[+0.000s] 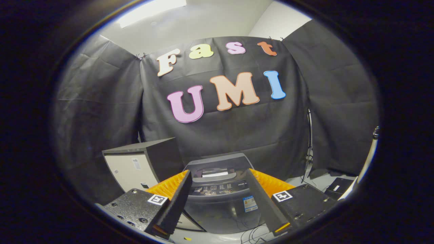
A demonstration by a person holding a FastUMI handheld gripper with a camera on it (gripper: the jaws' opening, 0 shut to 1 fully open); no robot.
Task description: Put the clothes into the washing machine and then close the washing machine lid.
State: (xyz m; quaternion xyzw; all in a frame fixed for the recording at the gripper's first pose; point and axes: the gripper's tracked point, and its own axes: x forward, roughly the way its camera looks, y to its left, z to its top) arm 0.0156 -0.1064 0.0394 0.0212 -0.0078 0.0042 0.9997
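Claw (218,200): fingers spread wide apart, nothing held between them; ridged pads on the outer faces, a square printed marker on each finger base.
Washing machine (220,189): top-loader, directly ahead between the fingers and just beyond them; rounded grey plastic body, control panel with a row of buttons, sticker on the glossy front.
Lid (217,162): lies down flat on top; drum contents cannot be told.
Cabinet (142,162): boxy, dark top and side, pale front, just beside the machine on its left.
Floor (305,179): pale, cables trailing before the machine.
Room: black cloth wall behind, white ceiling above.
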